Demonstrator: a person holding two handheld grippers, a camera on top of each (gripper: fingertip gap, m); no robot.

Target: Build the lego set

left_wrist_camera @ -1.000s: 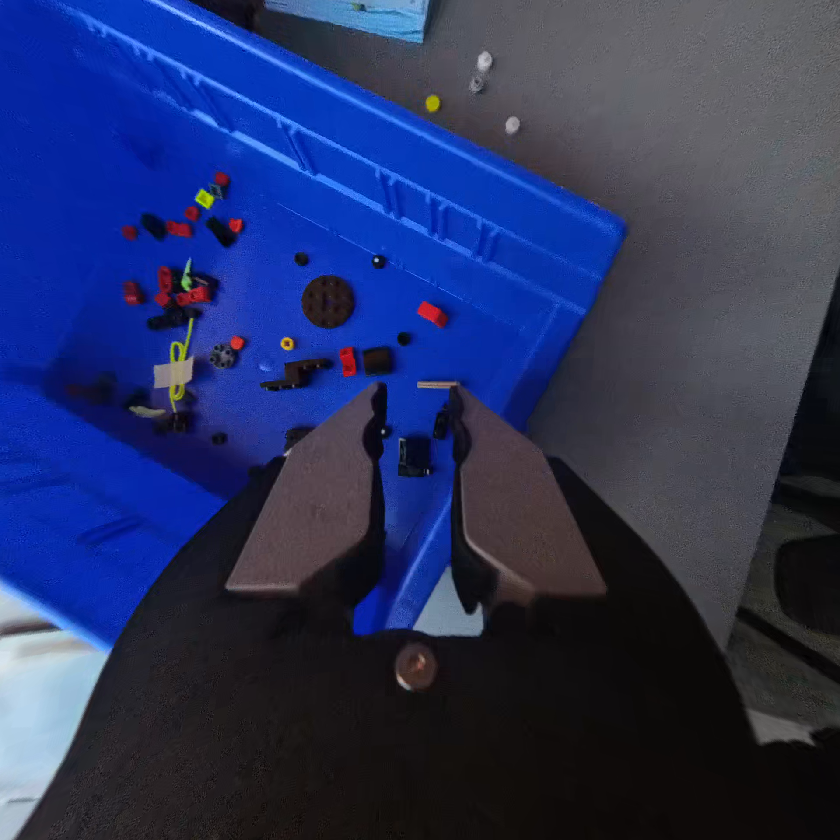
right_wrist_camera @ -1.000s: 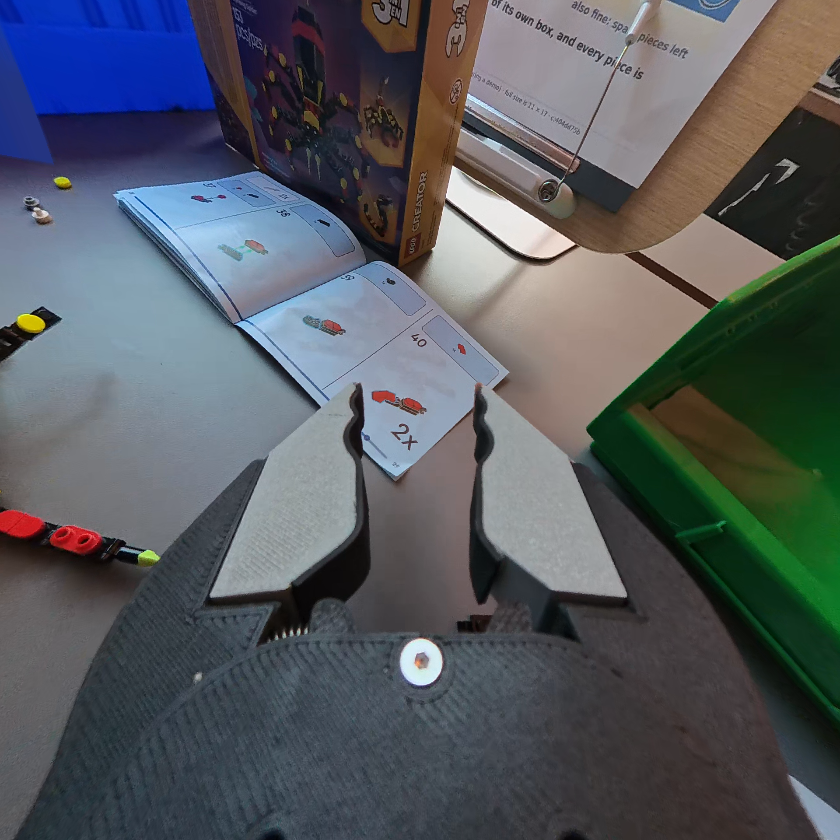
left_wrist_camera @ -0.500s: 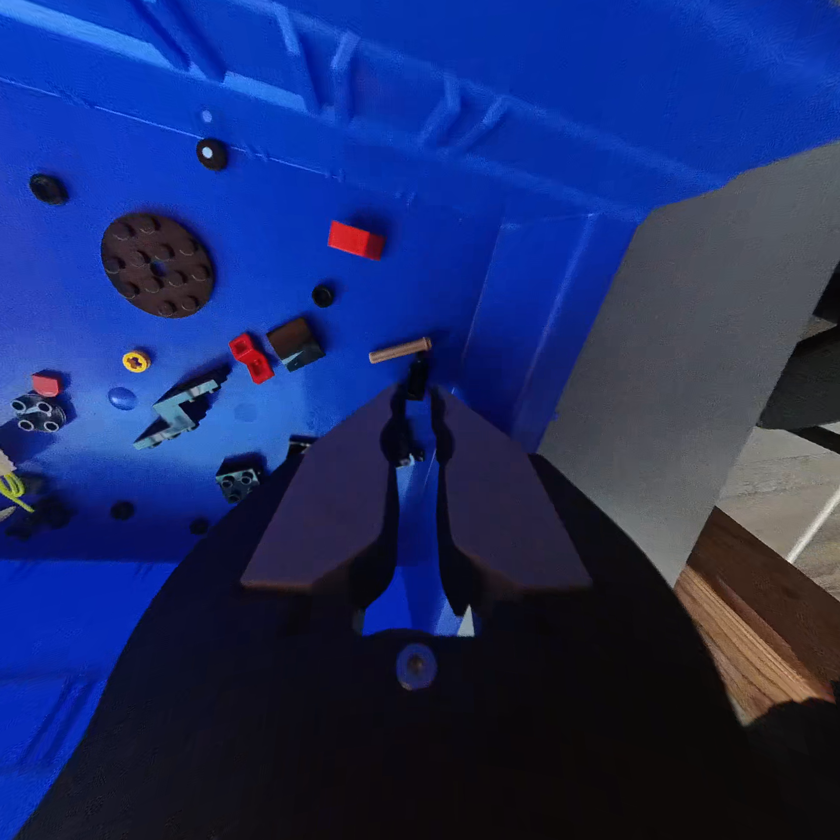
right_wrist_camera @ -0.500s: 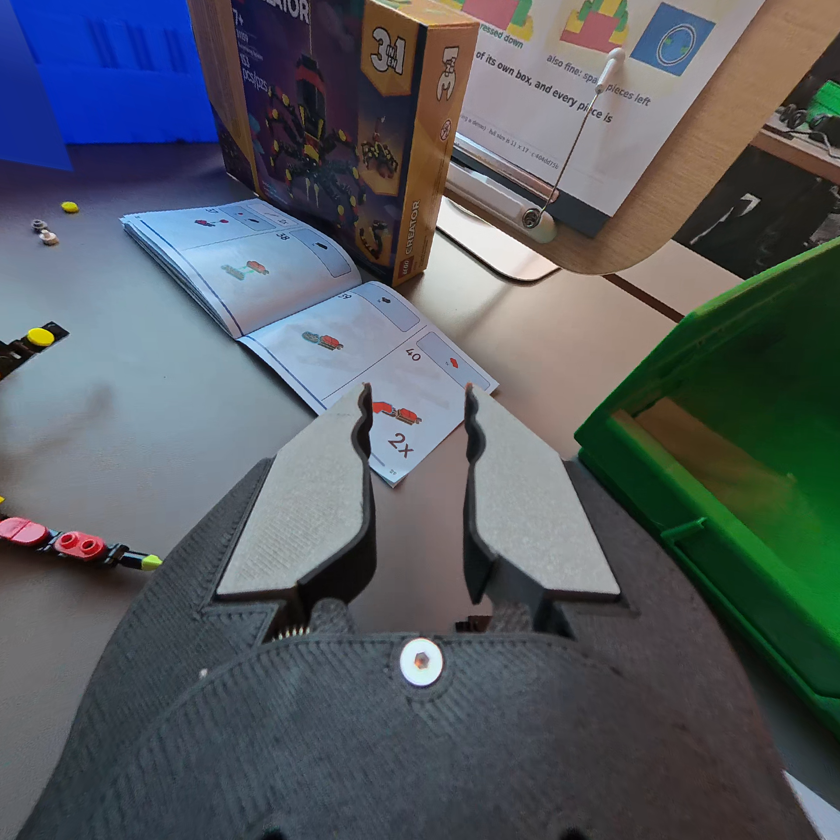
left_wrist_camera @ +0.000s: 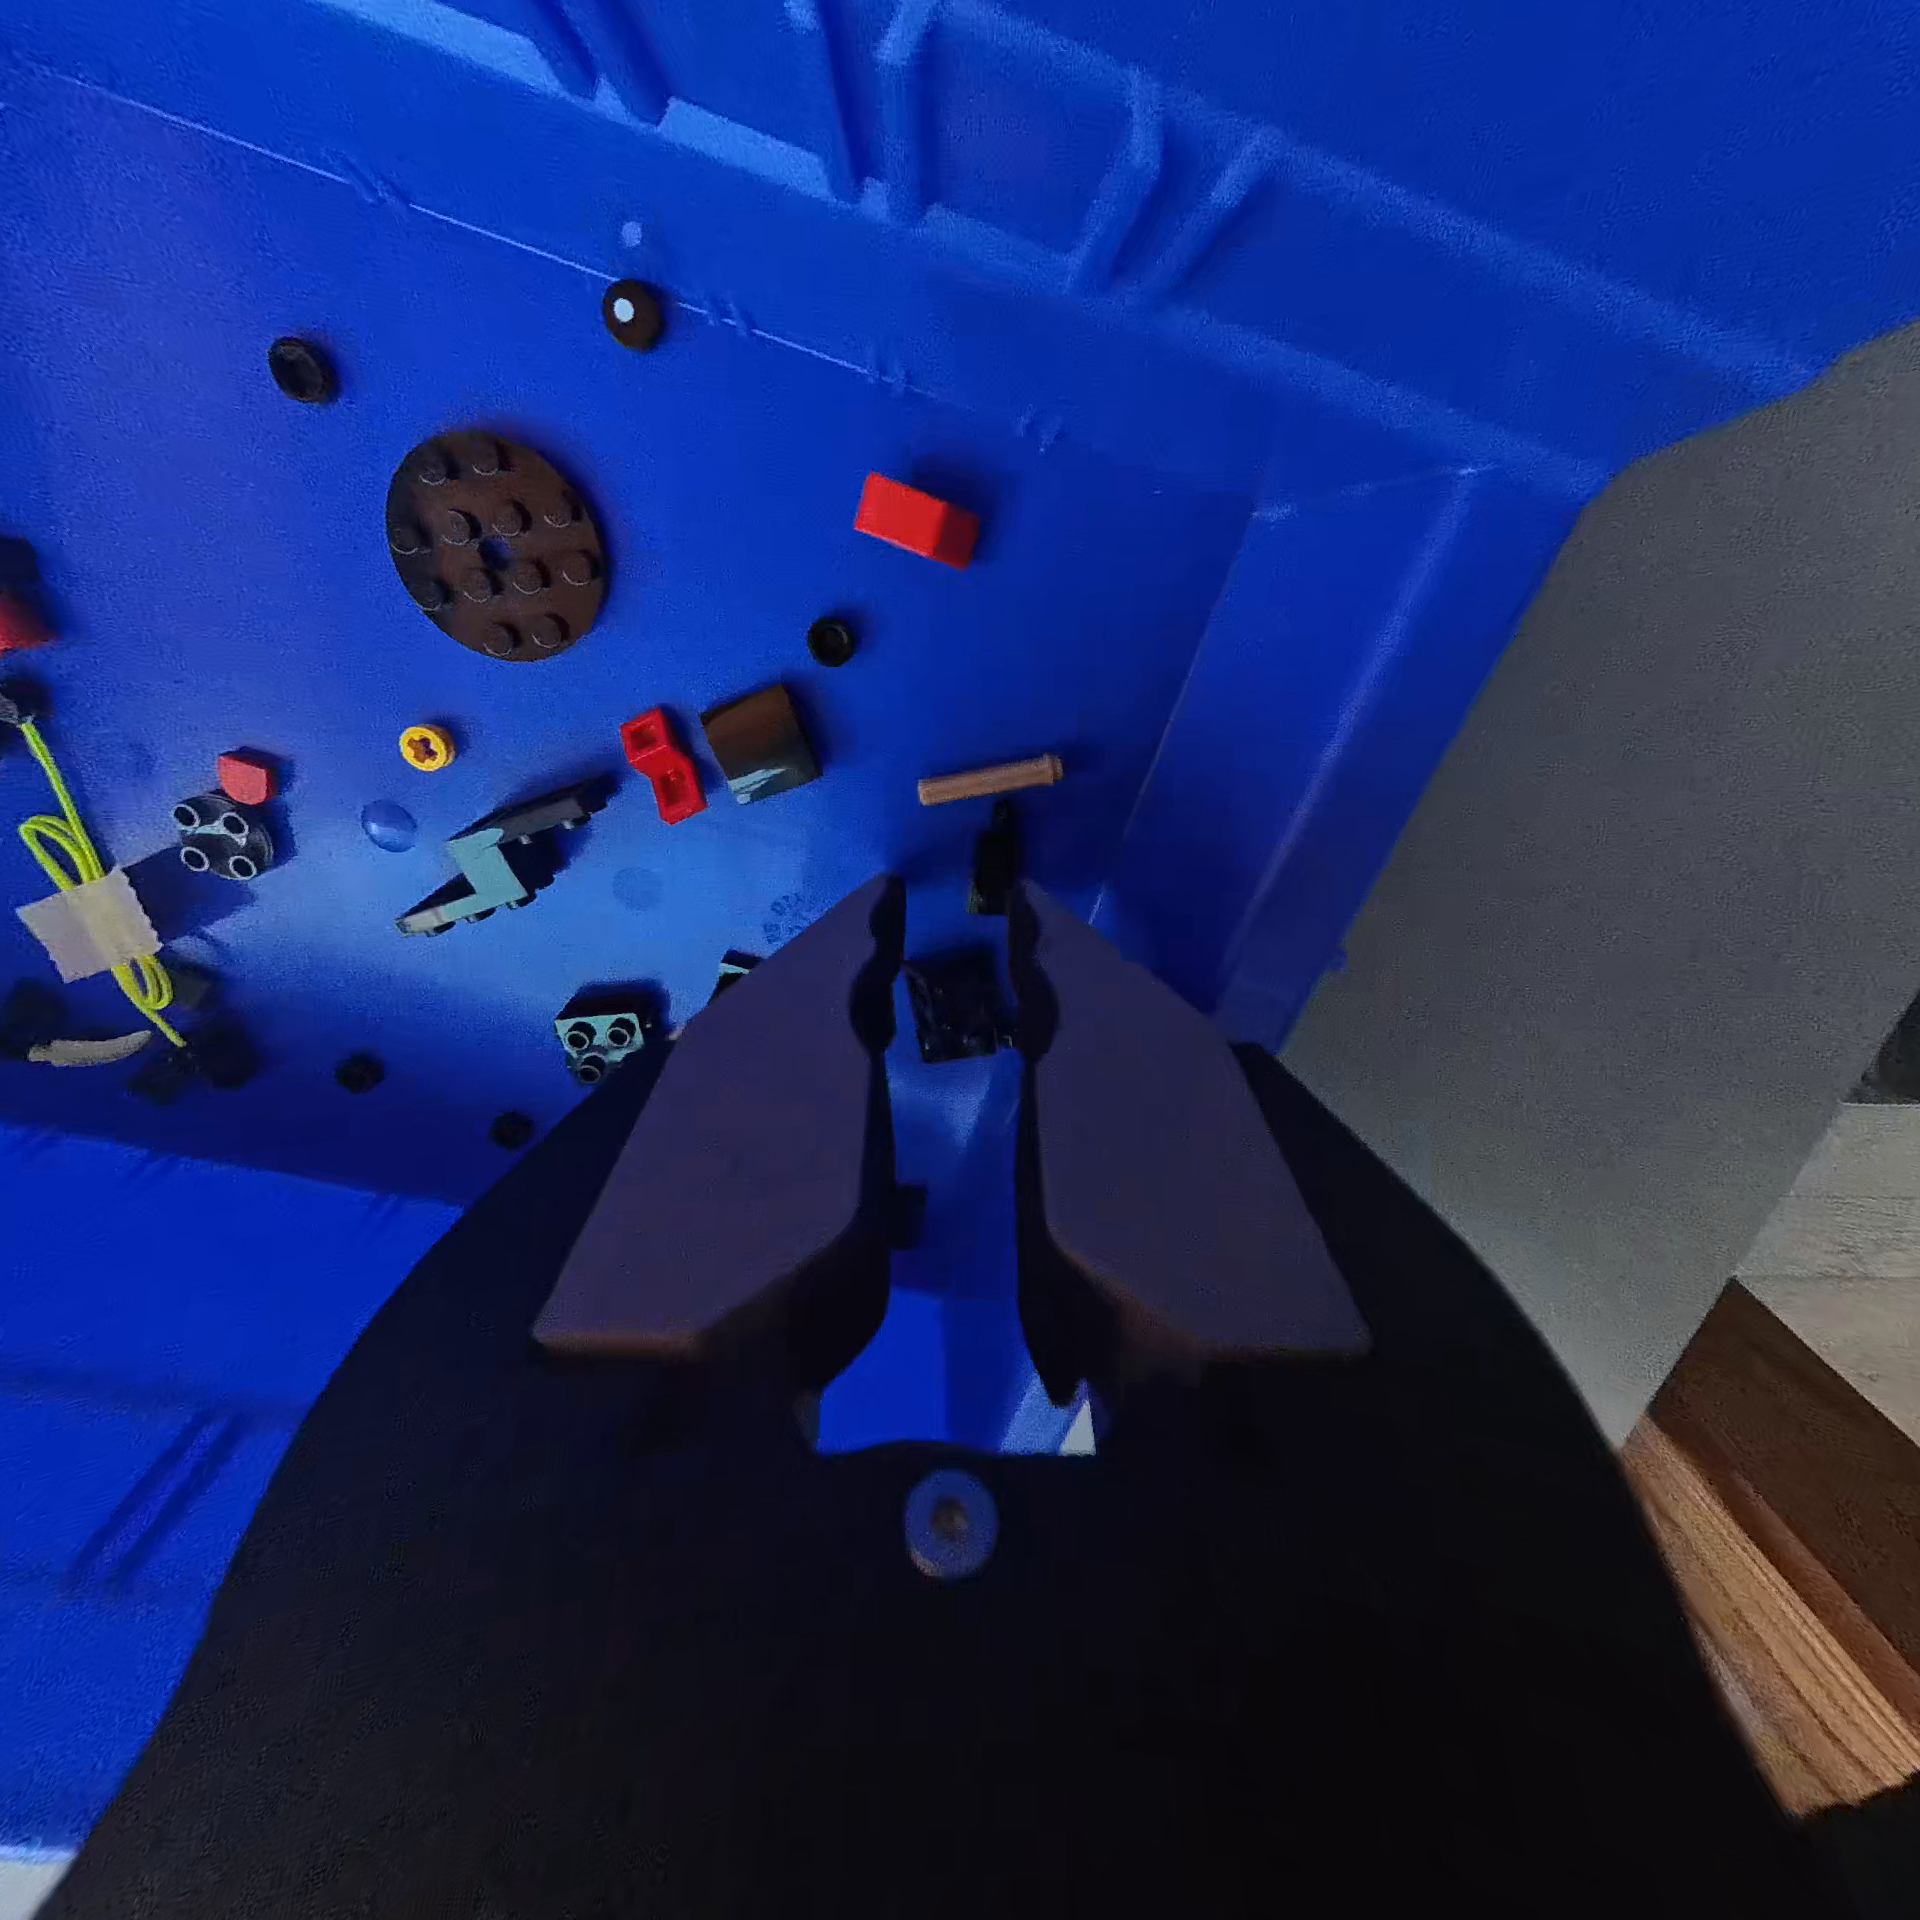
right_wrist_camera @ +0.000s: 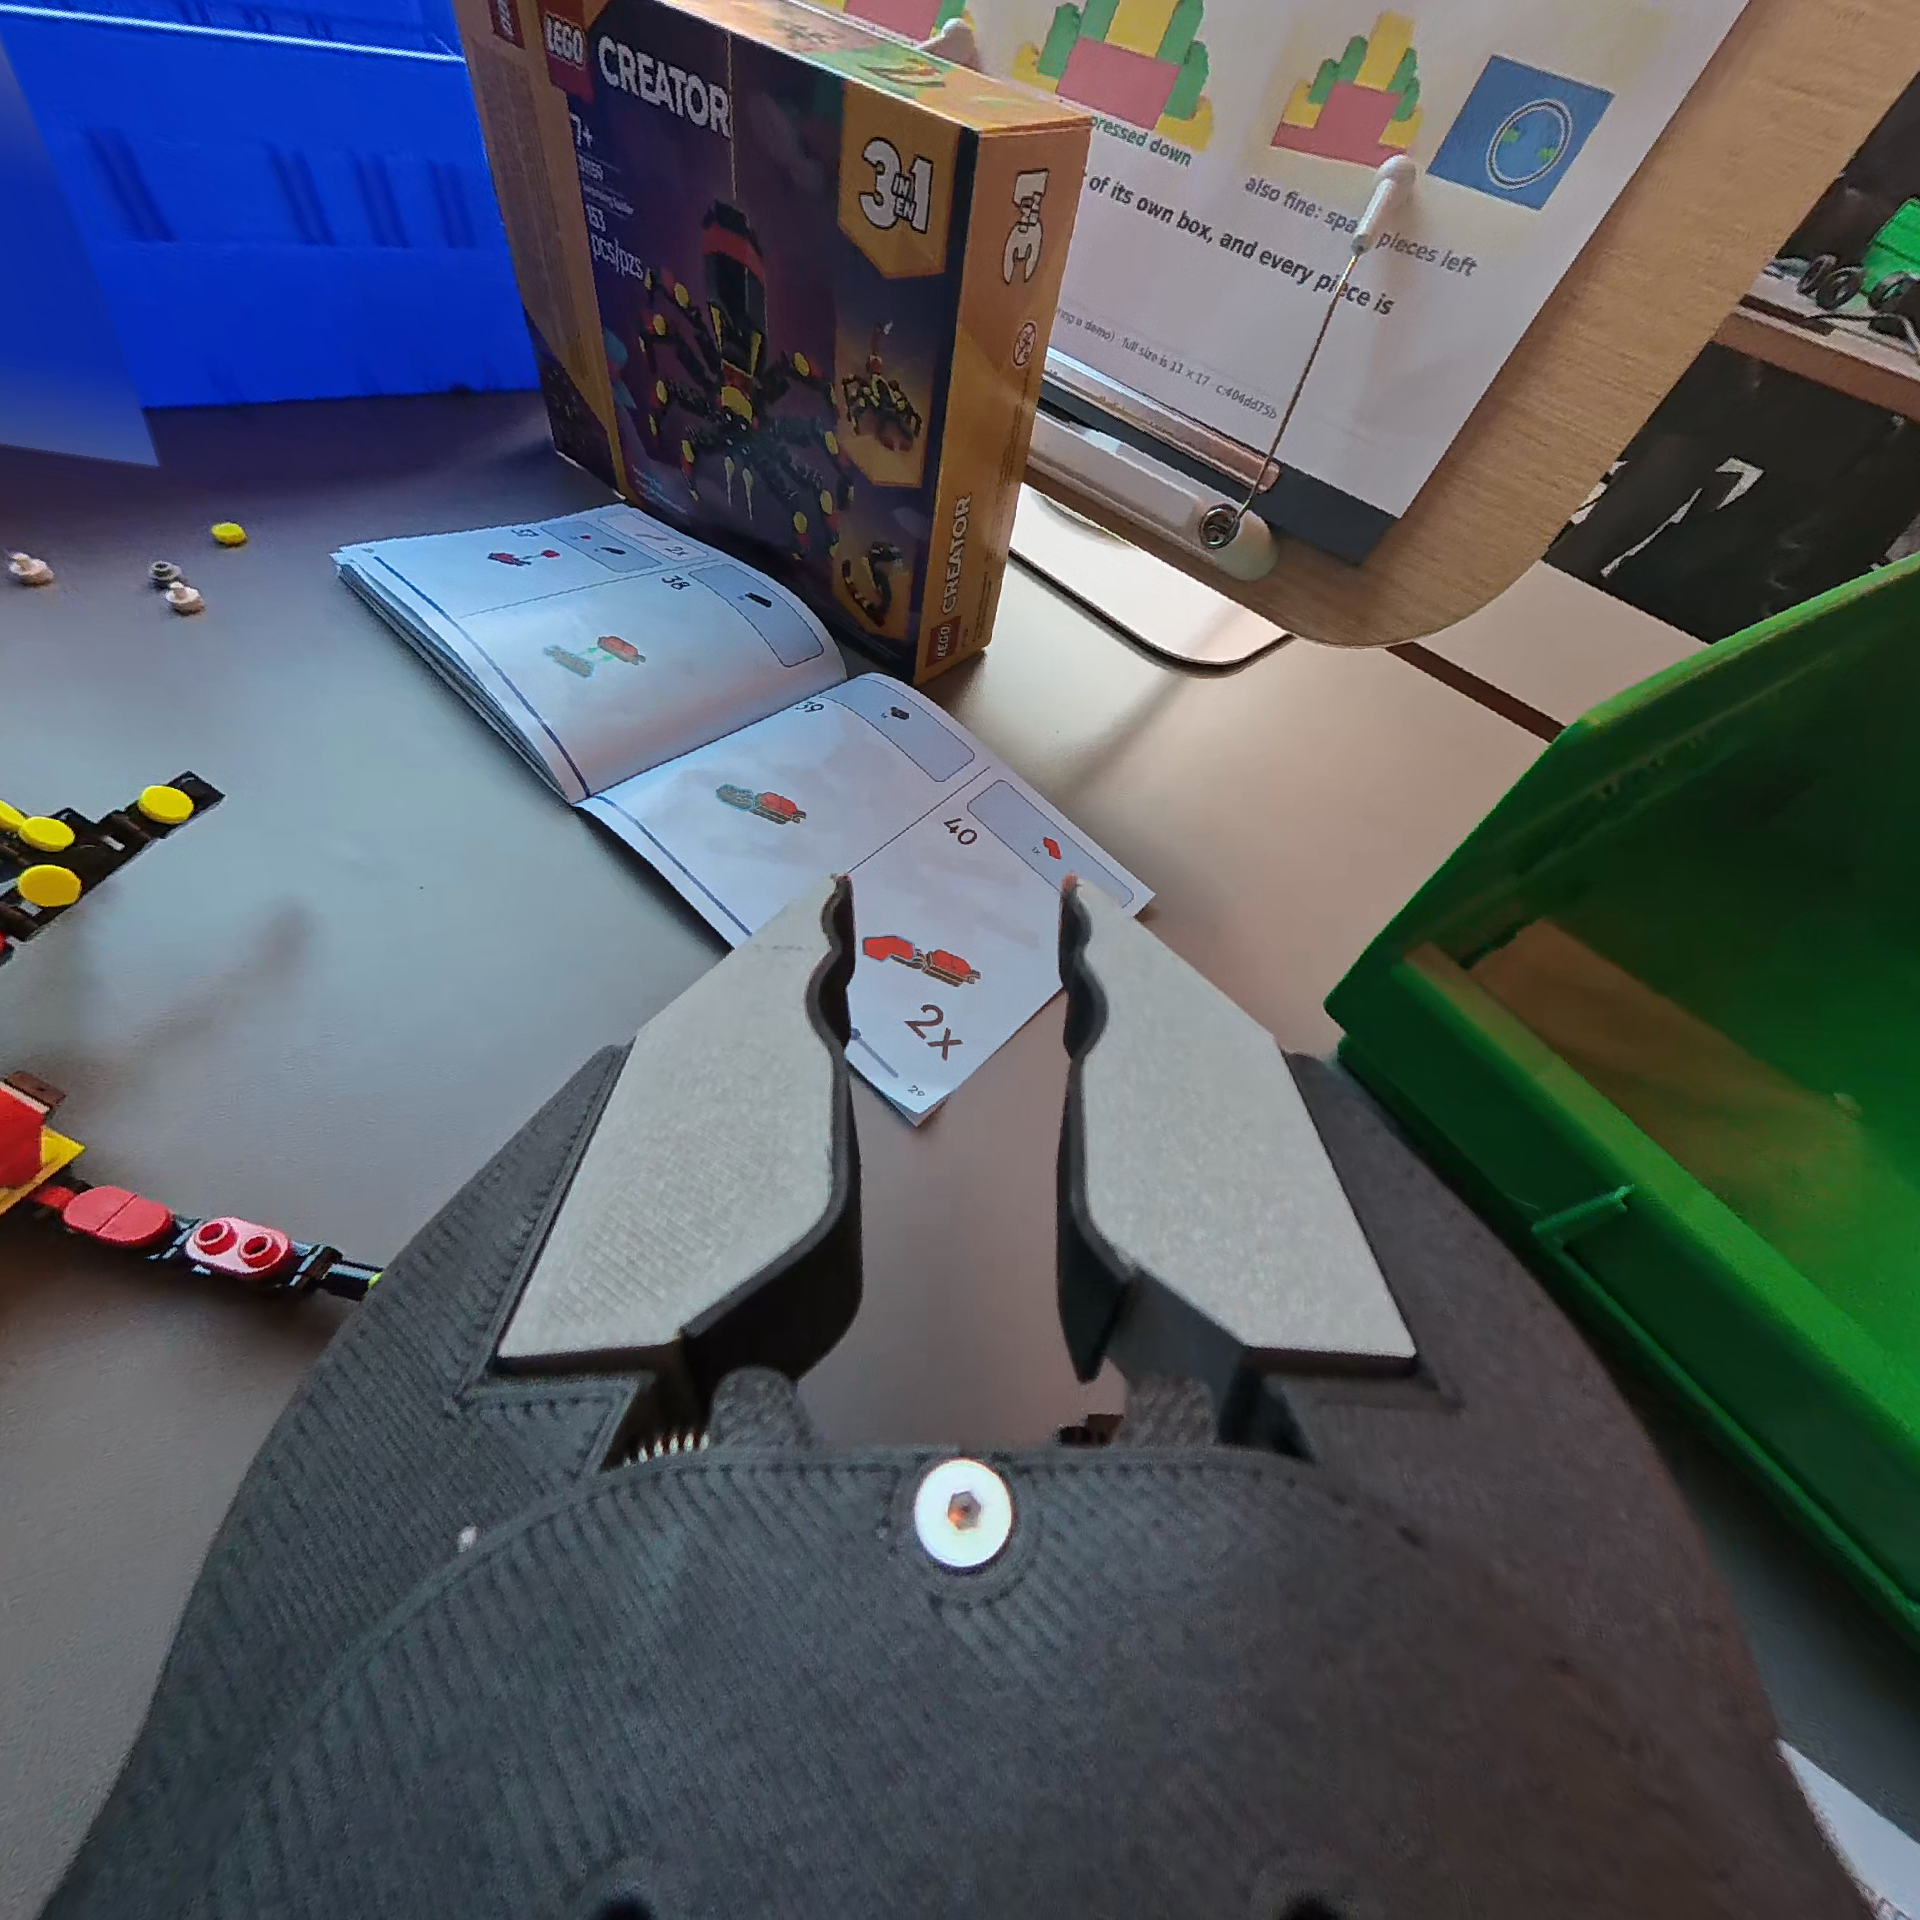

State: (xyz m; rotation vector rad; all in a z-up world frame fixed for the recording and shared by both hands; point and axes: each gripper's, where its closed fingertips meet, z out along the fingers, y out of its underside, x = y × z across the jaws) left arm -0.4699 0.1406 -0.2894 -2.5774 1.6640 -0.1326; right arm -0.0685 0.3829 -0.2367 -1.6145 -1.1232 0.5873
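In the left wrist view my left gripper is down inside the blue bin, near its right wall. Its jaws stand slightly apart, with a small black piece lying between them on the bin floor. Another thin black piece and a tan pin lie just past the tips. My right gripper is open and empty, hovering over the corner of the open instruction booklet. A part-built model with red and yellow pieces lies at the left on the table.
The bin floor holds a dark round plate, a red brick, a red clip piece, a dark slope and a yellow ring. The set box, a green bin and a paper stand surround the booklet. The gap from one gripper's tips to the other's is roughly 50 cm.
My left gripper dropped into the bin's right corner, narrowed its jaws, then widened them a little around the black piece. My right gripper drifted slightly and stayed open.
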